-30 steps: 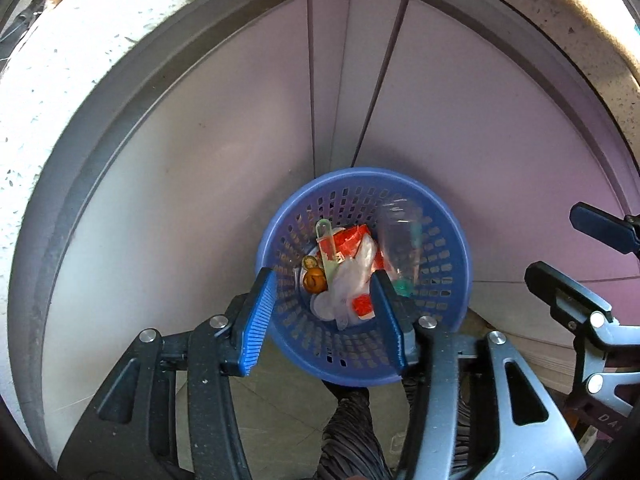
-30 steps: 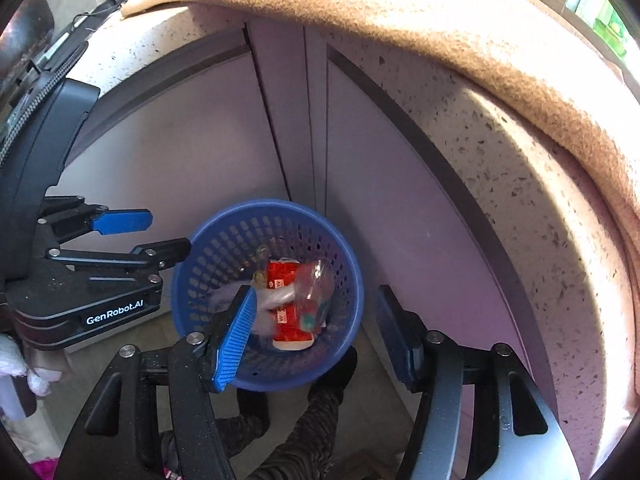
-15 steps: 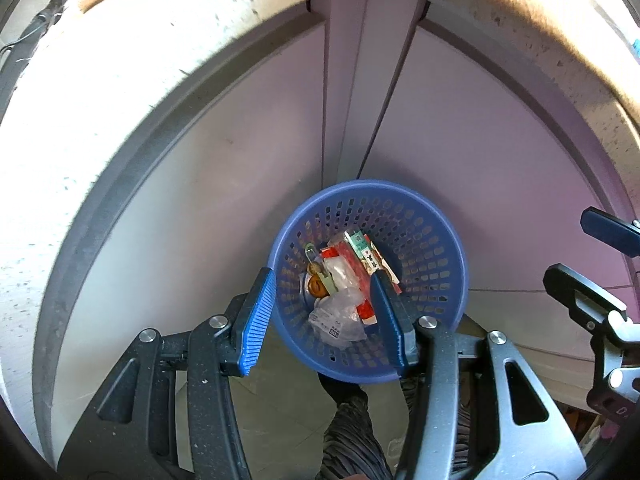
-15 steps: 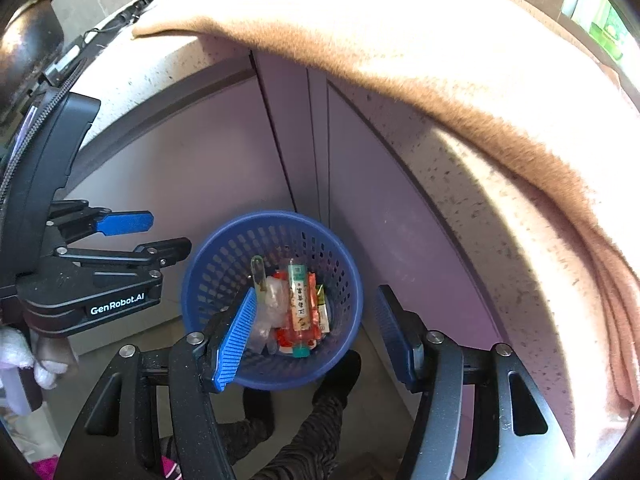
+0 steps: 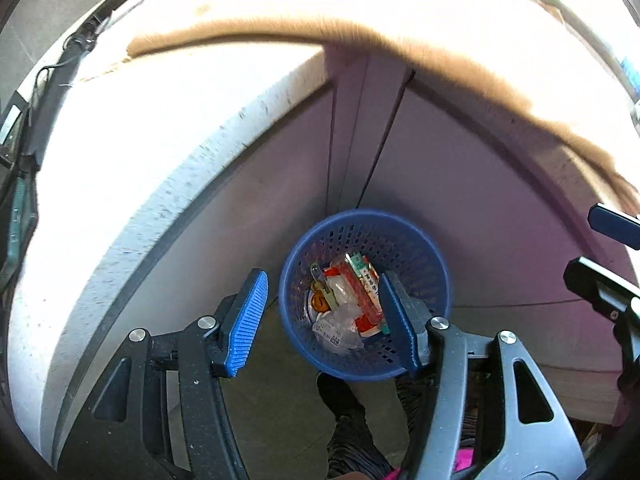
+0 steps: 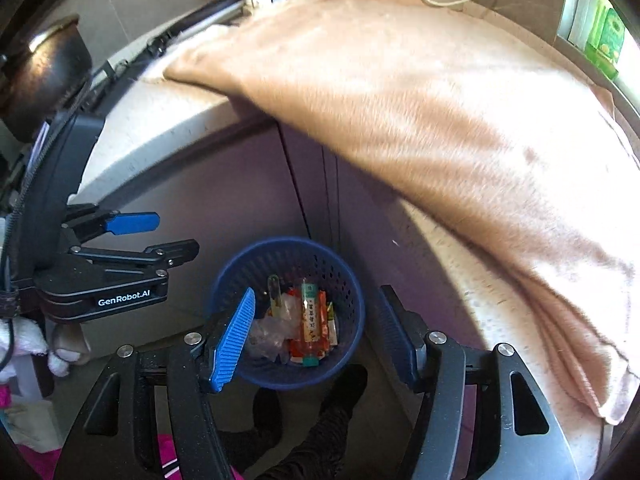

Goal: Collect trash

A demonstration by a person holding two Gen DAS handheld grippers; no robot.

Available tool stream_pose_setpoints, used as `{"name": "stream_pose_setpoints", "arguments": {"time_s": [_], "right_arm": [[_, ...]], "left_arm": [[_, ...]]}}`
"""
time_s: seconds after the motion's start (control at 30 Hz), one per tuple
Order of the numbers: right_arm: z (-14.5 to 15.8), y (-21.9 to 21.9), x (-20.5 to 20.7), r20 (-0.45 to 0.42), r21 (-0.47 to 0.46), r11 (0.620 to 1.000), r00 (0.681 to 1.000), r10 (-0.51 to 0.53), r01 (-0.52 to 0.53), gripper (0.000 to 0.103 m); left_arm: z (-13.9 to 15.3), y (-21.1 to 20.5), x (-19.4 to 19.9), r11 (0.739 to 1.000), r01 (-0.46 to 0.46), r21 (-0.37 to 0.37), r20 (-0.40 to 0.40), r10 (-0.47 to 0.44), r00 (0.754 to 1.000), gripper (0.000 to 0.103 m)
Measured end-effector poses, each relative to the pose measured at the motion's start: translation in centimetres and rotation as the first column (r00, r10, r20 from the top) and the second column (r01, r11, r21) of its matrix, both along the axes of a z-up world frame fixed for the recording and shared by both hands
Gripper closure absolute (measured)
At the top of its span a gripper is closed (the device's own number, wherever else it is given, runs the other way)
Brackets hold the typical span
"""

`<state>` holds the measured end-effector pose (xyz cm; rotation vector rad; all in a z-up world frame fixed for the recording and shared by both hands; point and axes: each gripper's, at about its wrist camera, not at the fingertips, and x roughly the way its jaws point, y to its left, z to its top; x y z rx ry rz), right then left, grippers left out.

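Observation:
A blue perforated basket (image 5: 362,218) stands on the floor in the corner of two cabinet doors, also in the right wrist view (image 6: 288,243). It holds red wrappers (image 5: 362,284) (image 6: 310,316), crumpled clear plastic (image 5: 340,320) and a small tube. My left gripper (image 5: 322,276) hangs well above it with its jaws opening and nothing between them. My right gripper (image 6: 317,291) is open and empty, also high over the basket. Each gripper shows in the other's view: the left gripper (image 6: 178,232) to the left, the right gripper (image 5: 580,240) at the right edge.
A tan towel (image 6: 420,100) drapes over the speckled countertop (image 5: 140,152) above the purple cabinet doors (image 5: 480,200). The person's dark-socked feet (image 6: 340,384) stand just in front of the basket. A dark pot (image 6: 44,64), cables and green boxes (image 6: 604,36) lie on the counter's far side.
Both grippers have risen, so the basket looks smaller and the countertop has come into view. Trash that was blurred in the basket now lies still. The left jaws stand wider.

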<state>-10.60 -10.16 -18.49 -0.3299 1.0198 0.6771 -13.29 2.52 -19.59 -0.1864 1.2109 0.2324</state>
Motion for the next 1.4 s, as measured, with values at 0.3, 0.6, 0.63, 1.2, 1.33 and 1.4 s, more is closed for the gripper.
{"name": "stream_pose_setpoints", "arguments": {"time_s": [0.3,0.6,0.63,1.2,1.33,1.4], "right_arm": [[4.2,-1.4,0.5,0.052,0.07,0.998,0.999,-0.008,0.005,0.038],[8.2,-2.8,1.4,0.116,0.125,0.992,0.993,-0.037,0.023,0.033],[8.6,-2.9,1.6,0.123,0.13,0.991,0.991,-0.041,0.025,0.033],[13.8,-5.1,4.9,0.232,0.207,0.975,0.965,-0.124,0.075,0.028],[14.8,-5.6,5.6,0.252,0.229,0.97,0.957,-0.141,0.083,0.023],[15.1,-5.7,5.9,0.261,0.237,0.968,0.954,-0.149,0.087,0.023]], "left_arm": [[4.4,0.3,-0.1,1.0,-0.024,0.002,0.09,0.024,0.996,0.036],[9.9,0.1,0.9,0.999,-0.039,0.022,0.217,0.033,0.976,0.028],[10.4,-0.1,1.2,0.999,-0.039,0.024,0.23,0.033,0.973,0.028],[17.9,-1.9,4.6,1.0,-0.022,0.007,0.414,0.018,0.91,0.016],[19.1,-2.2,5.2,1.0,-0.028,0.008,0.447,0.022,0.894,0.01],[19.6,-2.3,5.6,0.999,-0.033,0.01,0.46,0.025,0.888,0.008]]}}
